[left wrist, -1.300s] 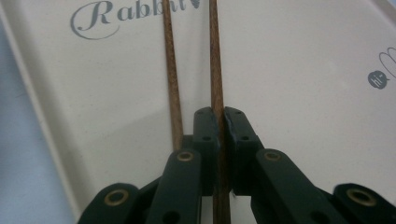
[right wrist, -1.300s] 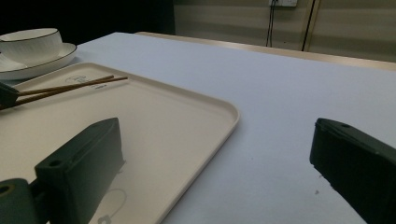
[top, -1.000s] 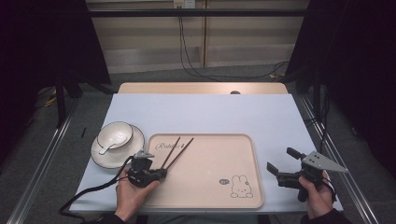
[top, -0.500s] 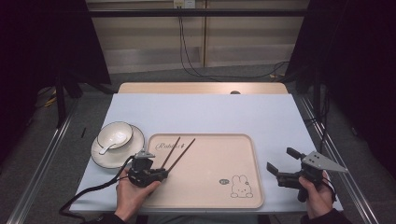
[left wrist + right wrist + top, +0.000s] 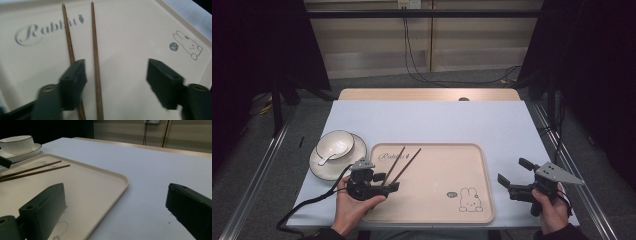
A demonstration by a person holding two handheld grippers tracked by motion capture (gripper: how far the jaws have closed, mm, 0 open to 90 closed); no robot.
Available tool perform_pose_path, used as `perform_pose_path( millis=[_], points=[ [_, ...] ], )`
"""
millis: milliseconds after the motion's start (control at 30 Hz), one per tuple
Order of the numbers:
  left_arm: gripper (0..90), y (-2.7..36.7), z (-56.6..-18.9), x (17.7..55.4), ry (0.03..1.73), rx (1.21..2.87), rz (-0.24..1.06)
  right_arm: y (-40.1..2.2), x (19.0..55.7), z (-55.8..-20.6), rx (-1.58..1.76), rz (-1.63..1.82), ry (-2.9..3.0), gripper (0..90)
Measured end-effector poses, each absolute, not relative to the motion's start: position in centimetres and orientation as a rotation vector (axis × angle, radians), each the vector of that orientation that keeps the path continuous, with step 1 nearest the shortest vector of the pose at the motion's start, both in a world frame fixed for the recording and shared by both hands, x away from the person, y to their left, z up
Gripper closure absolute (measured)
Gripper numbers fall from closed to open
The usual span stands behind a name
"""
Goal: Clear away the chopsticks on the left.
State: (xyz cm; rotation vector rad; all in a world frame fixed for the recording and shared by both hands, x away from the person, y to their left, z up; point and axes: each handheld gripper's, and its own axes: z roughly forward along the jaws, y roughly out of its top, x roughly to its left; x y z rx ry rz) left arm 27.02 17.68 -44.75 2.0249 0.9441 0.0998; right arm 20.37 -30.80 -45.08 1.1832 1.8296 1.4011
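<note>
A beige tray (image 5: 437, 170) printed with a rabbit lies at the table's front middle. Two brown chopsticks (image 5: 401, 164) lie side by side on its left part. My left gripper (image 5: 386, 182) is open at their near ends, low over the tray. In the left gripper view, one chopstick (image 5: 96, 72) runs between the jaws and the other (image 5: 68, 42) passes beneath the left jaw; neither is gripped. My right gripper (image 5: 514, 171) is open over the table just right of the tray, holding nothing. The right gripper view has the tray's corner (image 5: 110, 182) between its jaws.
A white bowl (image 5: 334, 144) with a spoon (image 5: 328, 158) in it sits on a saucer (image 5: 354, 155) left of the tray. The pale tabletop (image 5: 437, 120) stretches behind the tray. A cable (image 5: 307, 210) trails from my left gripper off the front edge.
</note>
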Motion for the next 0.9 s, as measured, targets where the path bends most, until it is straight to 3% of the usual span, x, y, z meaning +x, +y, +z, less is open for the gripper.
perform_pose_path(
  millis=[133, 300, 633, 900],
  points=[
    [6.8, 18.5, -43.8, 27.2, 0.949, 2.001, 0.107, -30.8, 20.4, -45.1, 1.184, 1.401, 1.829, 2.3],
    [2.2, 19.4, -42.9, 26.7, 0.846, 2.01, 0.145, -30.9, 20.3, -45.1, 1.185, 1.399, 1.826, 2.2],
    [2.3, 23.0, -42.2, 25.3, 0.731, 1.928, 0.275, -30.9, 20.3, -45.1, 1.184, 1.4, 1.824, 2.3],
    [2.0, 26.9, -42.2, 24.1, 0.782, 1.818, 0.391, -30.9, 20.3, -45.0, 1.182, 1.403, 1.815, 2.2]
  ],
)
